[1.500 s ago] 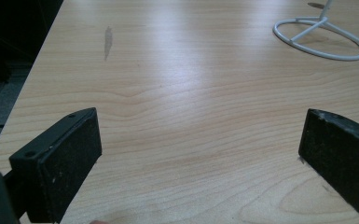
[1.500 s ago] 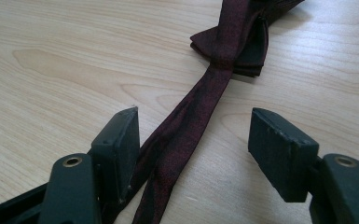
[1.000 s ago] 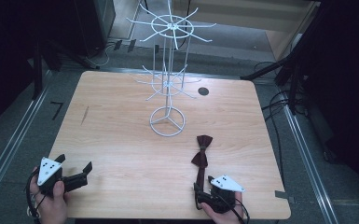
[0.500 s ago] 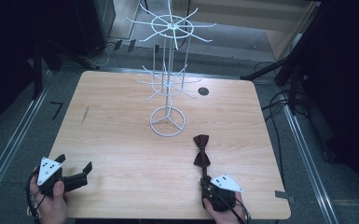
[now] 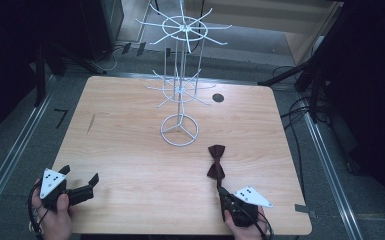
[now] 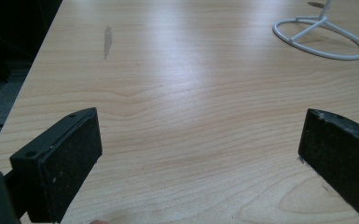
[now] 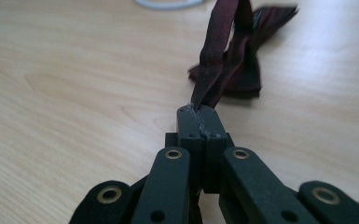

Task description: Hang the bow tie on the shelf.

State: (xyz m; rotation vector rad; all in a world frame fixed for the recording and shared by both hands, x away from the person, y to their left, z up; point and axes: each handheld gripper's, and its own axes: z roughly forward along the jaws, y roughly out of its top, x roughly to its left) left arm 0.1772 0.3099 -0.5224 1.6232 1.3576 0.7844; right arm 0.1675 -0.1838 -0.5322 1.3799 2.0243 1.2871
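A dark red bow tie lies on the wooden table, right of centre and near the front. Its strap runs from the bow back into my right gripper. The jaws have just been closing and now pinch the strap's end between their tips. In the high view the right gripper sits just in front of the bow tie, by the table's front edge. My left gripper rests at the front left corner, open, with only bare wood between its pads.
A tall white wire display rack stands at the middle back on a ring base, also seen as the ring base. A small dark round hole sits behind it to the right. Dark floor and cables surround the table.
The right gripper's jaws have gone from apart to shut on the bow tie's strap. The left gripper has stayed put.
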